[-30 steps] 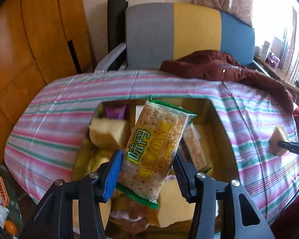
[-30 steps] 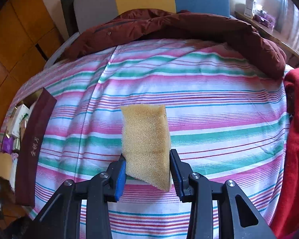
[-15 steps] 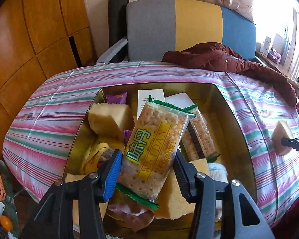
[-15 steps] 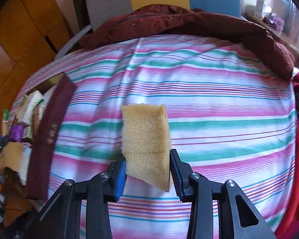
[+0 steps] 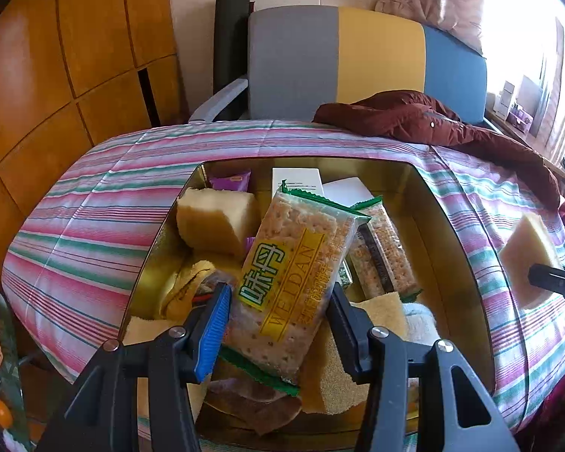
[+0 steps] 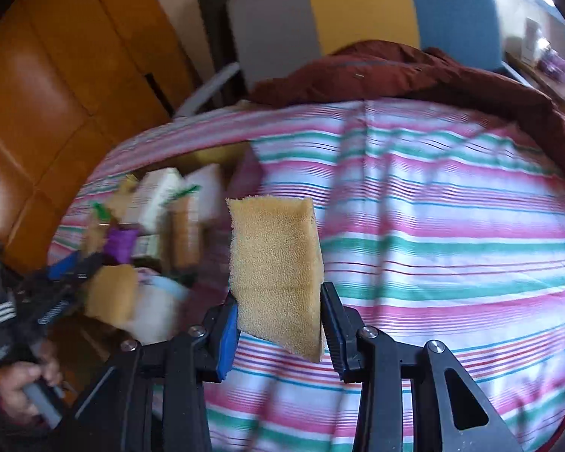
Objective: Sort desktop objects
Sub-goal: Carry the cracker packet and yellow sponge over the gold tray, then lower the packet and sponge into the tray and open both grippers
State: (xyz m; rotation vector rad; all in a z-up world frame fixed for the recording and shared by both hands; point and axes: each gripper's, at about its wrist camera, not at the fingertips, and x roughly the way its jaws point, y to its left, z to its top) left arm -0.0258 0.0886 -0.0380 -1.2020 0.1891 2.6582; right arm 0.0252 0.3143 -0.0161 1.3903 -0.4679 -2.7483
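My left gripper (image 5: 278,301) is shut on a cracker packet (image 5: 297,278) with a green-edged wrapper and a yellow label, held over the gold-lined box (image 5: 429,203). Inside the box lie a sponge block (image 5: 214,218), another cracker packet (image 5: 384,248), white cartons and a purple sachet (image 5: 231,182). My right gripper (image 6: 280,314) is shut on a yellow sponge (image 6: 275,267), held upright above the striped cover. From the left wrist view that same sponge (image 5: 527,260) shows at the right, just past the box's right wall. The left gripper (image 6: 67,267) appears blurred at the left of the right wrist view.
The box sits on a pink, green and white striped cover (image 6: 433,233). A dark red jacket (image 5: 433,124) lies along the far edge in front of a grey, yellow and blue chair (image 5: 358,60). Wooden panels (image 5: 56,75) stand to the left. A hand (image 6: 22,384) grips the left tool.
My right gripper has carried the sponge leftward, so the box has come into its view. The left gripper with the cracker packet has hardly moved over the box.
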